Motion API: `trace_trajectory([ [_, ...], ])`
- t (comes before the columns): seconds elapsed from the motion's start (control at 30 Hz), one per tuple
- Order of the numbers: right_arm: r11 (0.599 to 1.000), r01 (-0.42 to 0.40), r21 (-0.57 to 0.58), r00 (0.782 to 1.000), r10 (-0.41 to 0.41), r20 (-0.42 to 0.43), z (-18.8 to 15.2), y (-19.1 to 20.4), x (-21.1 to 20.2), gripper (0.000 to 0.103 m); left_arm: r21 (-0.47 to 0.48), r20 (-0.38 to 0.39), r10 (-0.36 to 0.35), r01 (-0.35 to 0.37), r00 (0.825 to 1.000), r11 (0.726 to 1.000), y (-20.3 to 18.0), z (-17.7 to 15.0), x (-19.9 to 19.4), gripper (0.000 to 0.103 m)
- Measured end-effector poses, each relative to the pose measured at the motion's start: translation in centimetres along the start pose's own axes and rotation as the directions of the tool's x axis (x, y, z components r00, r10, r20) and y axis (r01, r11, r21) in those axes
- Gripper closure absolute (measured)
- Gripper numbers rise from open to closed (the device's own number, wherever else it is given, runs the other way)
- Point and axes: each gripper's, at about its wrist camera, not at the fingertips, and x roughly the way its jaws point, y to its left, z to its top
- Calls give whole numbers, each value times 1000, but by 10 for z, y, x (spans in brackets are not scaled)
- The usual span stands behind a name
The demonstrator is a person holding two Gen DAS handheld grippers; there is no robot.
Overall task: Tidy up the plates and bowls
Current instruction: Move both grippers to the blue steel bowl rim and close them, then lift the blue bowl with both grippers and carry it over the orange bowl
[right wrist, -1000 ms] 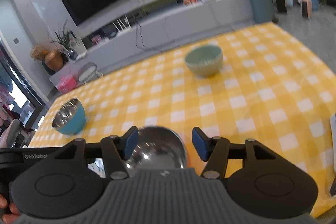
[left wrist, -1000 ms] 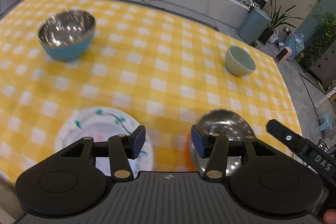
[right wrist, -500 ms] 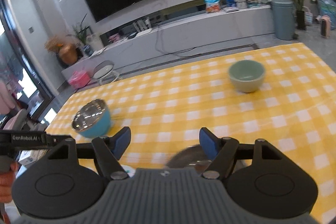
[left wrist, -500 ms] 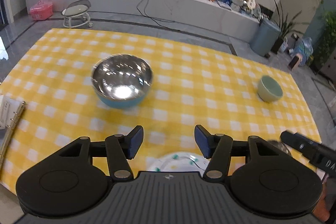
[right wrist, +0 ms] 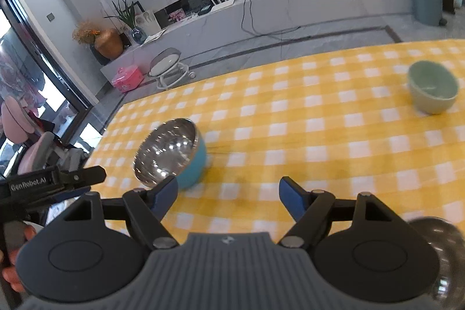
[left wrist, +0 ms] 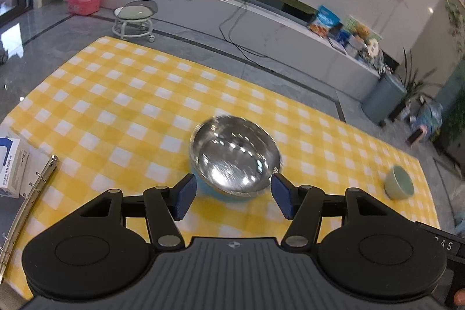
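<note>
In the left wrist view the left gripper [left wrist: 232, 195] hangs over the yellow checked tablecloth [left wrist: 122, 106] with its jaws spread wide; they have just been opening, and the blue pads [left wrist: 183, 200] press on nothing. The blue bowl with the steel lining [left wrist: 234, 157] stands upright on the cloth just beyond the pad tips, lined up with the gap between them but untouched. Well off to the right of that bowl, near the cloth's right edge, sits the small green bowl [left wrist: 398, 186]. Far to the left of the blue bowl, at the table's near left corner, lie a ring binder [left wrist: 29, 199] and a white box [left wrist: 10, 164]. In the right wrist view the right gripper [right wrist: 228, 193] also stands wide apart with bare cloth between its pads, its jaws likewise just having opened further, holding nothing. The blue bowl [right wrist: 171, 153] lies just beyond the left pad, not between the two. The green bowl [right wrist: 433, 89] is far to the right of the blue bowl. A dark shiny bowl [right wrist: 447, 252], partly hidden, shows at the lower right, behind the gripper body. The left gripper [right wrist: 52, 182] reaches in to the left of the blue bowl, fingers [right wrist: 17, 275] on its handle
</note>
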Motion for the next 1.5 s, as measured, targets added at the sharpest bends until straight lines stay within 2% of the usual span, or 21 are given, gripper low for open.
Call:
trace_trajectory([
  [0.2,1000,-4,20,999,5,-35,12,19,41,29,-77,3,-13,13,1000,997,25,17,26,34],
  [0.57,997,50,58,993,-43,-111,21,34,110,35,-56,-68,34,-37,997,998,33,18,88,37],
  [0.67,997,57,60,991,-49,-123,23,37,124,38,-58,-90,47,-52,995,997,36,19,102,43],
  [0.77,997,51,64,990,-42,-138,23,40,133,46,-67,-102,41,-48,994,997,37,20,109,52],
  [0.87,996,44,73,988,-33,-151,23,40,140,55,-60,-108,42,-48,993,997,36,21,115,68],
  [1.03,995,30,94,984,-13,-175,23,40,145,78,-45,-114,62,-67,991,997,34,18,116,88],
  [1.17,993,38,116,985,-18,-174,20,38,146,84,-44,-121,78,-84,990,996,34,18,114,94],
  [1.5,989,33,145,981,-4,-196,19,36,120,90,-5,-137,102,-104,985,995,20,11,87,95],
])
